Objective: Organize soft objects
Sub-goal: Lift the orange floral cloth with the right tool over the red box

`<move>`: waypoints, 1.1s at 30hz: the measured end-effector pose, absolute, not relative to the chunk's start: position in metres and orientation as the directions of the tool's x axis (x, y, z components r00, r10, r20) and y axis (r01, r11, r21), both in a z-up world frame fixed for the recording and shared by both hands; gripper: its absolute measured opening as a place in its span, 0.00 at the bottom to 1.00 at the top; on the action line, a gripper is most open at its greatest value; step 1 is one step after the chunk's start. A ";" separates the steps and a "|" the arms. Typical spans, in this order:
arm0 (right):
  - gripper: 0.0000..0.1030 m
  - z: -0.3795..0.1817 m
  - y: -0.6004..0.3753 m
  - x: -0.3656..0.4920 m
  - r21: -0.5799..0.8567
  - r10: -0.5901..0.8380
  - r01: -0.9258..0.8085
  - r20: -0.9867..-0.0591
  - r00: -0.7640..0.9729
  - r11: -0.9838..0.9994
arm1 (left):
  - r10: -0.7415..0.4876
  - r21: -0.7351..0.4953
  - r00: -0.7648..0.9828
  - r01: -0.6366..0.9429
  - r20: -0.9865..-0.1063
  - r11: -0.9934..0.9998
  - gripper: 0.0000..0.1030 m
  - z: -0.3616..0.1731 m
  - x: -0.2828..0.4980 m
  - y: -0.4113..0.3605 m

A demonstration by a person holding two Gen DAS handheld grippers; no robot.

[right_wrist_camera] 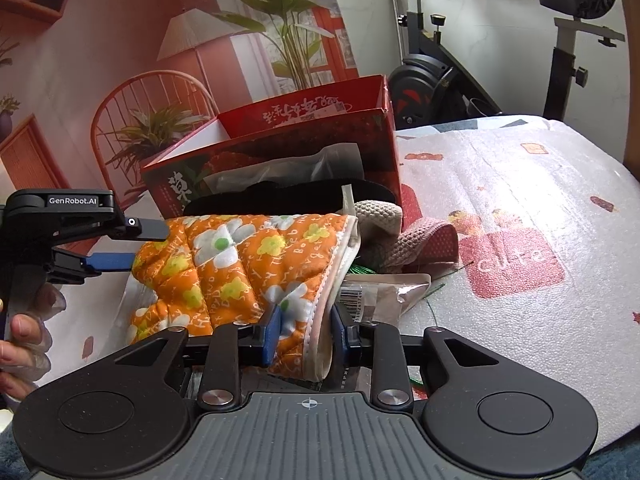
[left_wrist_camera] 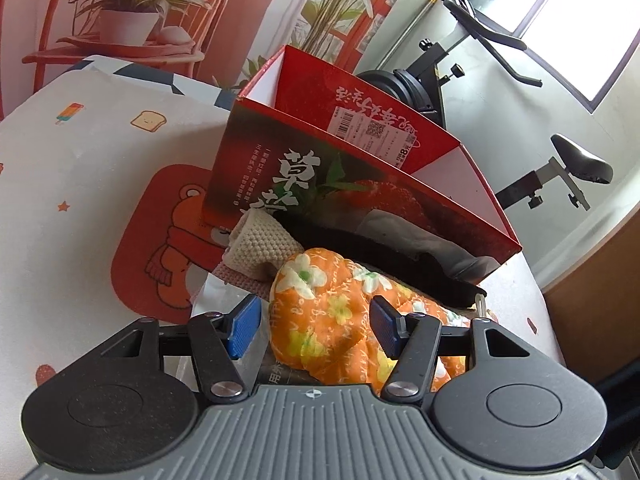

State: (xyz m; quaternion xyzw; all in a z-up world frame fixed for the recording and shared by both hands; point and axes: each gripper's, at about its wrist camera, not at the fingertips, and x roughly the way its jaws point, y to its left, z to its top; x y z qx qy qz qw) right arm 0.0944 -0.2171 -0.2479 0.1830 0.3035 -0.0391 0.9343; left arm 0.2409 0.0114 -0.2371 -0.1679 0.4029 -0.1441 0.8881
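The orange flowered quilted cloth (right_wrist_camera: 224, 264) lies bunched near the red box (left_wrist_camera: 360, 152), its hem pinched by the right tongs (right_wrist_camera: 306, 334), its far end between the half-open left tongs (left_wrist_camera: 310, 326); only the right view shows a hand (right_wrist_camera: 22, 344).

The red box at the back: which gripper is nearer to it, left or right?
Neither is clearly nearer. The left gripper straddles one end of the orange flowered mitt; the right gripper pinches its opposite end. The red box stands just behind the mitt.

My right hand-held gripper (right_wrist_camera: 303, 334) is clamped and tilted downward; my left hand-held gripper (left_wrist_camera: 314, 326) stands half-spread, pads clear, my fingers (right_wrist_camera: 24, 332) wrapping its handle.
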 end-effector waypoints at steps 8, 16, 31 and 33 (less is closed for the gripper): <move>0.15 -0.247 -0.223 0.090 0.365 0.052 0.187 -0.555 0.830 0.912 | -0.382 -0.363 0.645 0.170 -0.662 0.916 0.17 -0.237 0.232 0.009; 0.09 -0.233 -0.222 0.083 0.364 0.047 0.160 -0.499 0.865 0.918 | -0.371 -0.300 0.705 0.230 -0.604 0.926 0.13 -0.214 0.218 0.004; 0.09 -0.169 -0.233 0.113 0.303 0.058 0.061 -0.369 0.928 0.951 | -0.333 -0.212 0.828 0.263 -0.451 0.941 0.13 -0.145 0.229 -0.006; 0.08 -0.159 -0.235 0.124 0.285 0.061 0.046 -0.355 0.933 0.957 | -0.315 -0.182 0.845 0.260 -0.433 0.948 0.13 -0.136 0.236 -0.011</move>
